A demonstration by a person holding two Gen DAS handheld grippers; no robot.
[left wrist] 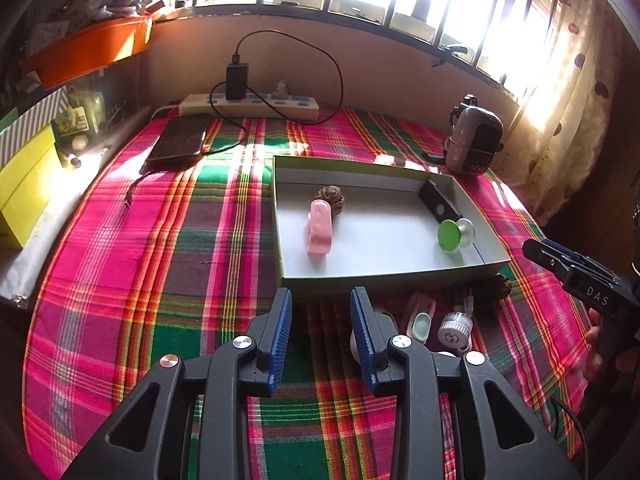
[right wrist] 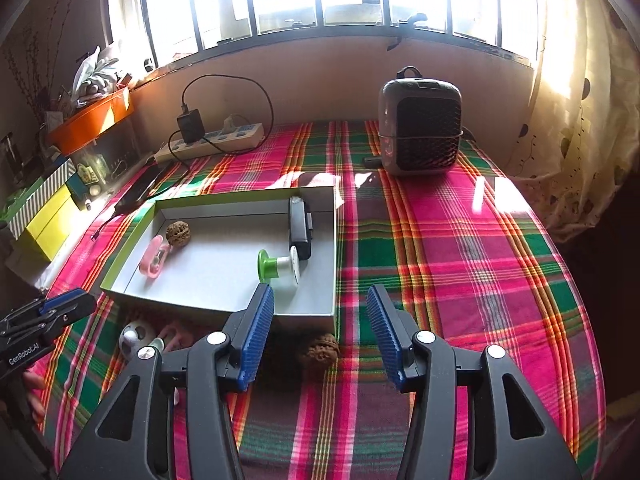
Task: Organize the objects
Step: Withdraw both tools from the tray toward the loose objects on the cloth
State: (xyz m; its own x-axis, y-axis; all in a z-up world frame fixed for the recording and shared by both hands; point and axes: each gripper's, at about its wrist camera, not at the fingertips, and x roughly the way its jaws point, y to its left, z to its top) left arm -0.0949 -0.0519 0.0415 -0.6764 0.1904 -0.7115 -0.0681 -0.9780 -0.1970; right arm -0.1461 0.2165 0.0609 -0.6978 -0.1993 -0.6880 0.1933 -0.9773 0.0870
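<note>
Four items already lie in the shallow cardboard tray (right wrist: 334, 240): a walnut (right wrist: 177, 233), a pink clip (right wrist: 154, 260), a black rectangular device (right wrist: 300, 228) and a green-capped suction knob (right wrist: 276, 266). Outstanding on the plaid cloth (right wrist: 460, 260), just beside the tray's near wall: a second walnut (right wrist: 320, 351), a white perforated ball (right wrist: 137, 338), a pink-and-mint piece (left wrist: 420, 316) and a small white ribbed cylinder (left wrist: 454, 330), possibly a cap; the shadow there is poor.

My left gripper (left wrist: 320, 336) hangs above the cloth with its blue pads spread and nothing between them. My right gripper (right wrist: 320, 332) is likewise spread and empty, the loose walnut lying directly ahead between its fingers.

Assessment of that walnut: light, rigid, not fragile, and its deeply ridged shell should bite well against the ribbed pads. Being round, it may roll if nudged. I would take it across its widest middle, pads squarely opposed.
</note>
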